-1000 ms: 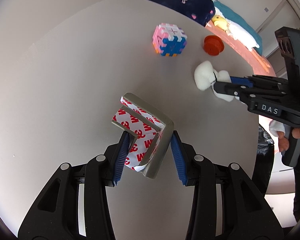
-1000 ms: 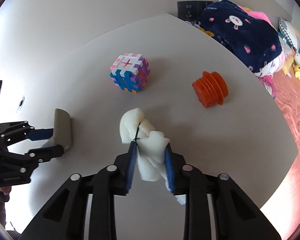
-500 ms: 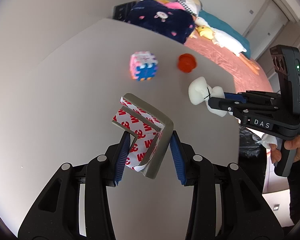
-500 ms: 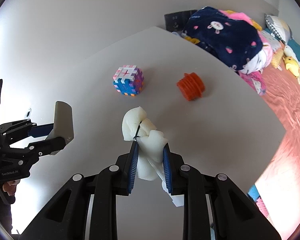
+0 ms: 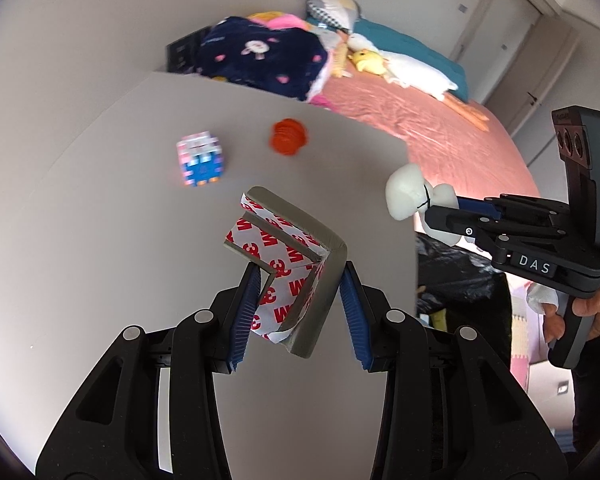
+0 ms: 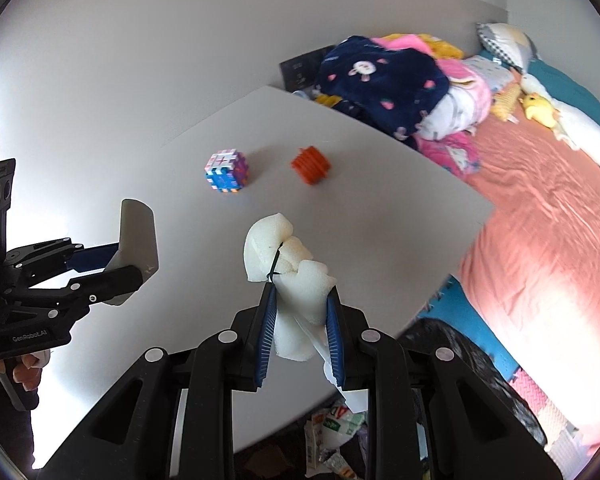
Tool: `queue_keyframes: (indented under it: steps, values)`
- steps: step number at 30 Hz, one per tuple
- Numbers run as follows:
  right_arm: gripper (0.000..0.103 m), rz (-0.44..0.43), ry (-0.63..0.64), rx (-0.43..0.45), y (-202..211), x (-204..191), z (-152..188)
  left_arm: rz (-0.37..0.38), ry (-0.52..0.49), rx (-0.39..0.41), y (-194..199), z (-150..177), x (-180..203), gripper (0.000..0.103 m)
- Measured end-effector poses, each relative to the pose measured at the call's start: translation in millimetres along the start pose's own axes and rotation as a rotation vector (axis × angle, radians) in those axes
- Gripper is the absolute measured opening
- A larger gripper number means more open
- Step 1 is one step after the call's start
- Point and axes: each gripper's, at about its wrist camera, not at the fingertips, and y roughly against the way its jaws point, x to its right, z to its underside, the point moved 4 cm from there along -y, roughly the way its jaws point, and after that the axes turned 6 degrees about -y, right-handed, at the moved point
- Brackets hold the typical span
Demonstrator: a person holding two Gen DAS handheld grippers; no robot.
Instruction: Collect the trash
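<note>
Tilting steeply down above the table (image 5: 100,240), left gripper (image 5: 300,312) clamps the corner guard (image 5: 320,280), right gripper (image 6: 300,324) pinches white foam (image 6: 296,268).

Multicoloured puzzle cube (image 6: 225,171) near orange ribbed spool (image 6: 311,164) on white table (image 6: 380,200)

most of the tabletop (image 6: 380,216) is left bare; only a block cube (image 6: 226,171) and an orange spool (image 6: 311,165) are found near its far end.

Bright, even daylight with strong fisheye bending at the dark round edges.
The orange ridged toy (image 5: 287,143) and the block cube (image 5: 201,159) look blurred; glare whitens the counter (image 6: 80,184) at left.
</note>
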Motion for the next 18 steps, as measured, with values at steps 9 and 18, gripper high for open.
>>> queue_keyframes:
  steps: [9,18]
  values:
    - [0.026,0.033,-0.088,0.055,37,33,23,0.042,-0.093,-0.003,1,-5,49,0.041]
    - [0.027,0.073,-0.173,0.096,69,62,48,0.102,-0.178,-0.022,-5,-6,93,0.041]
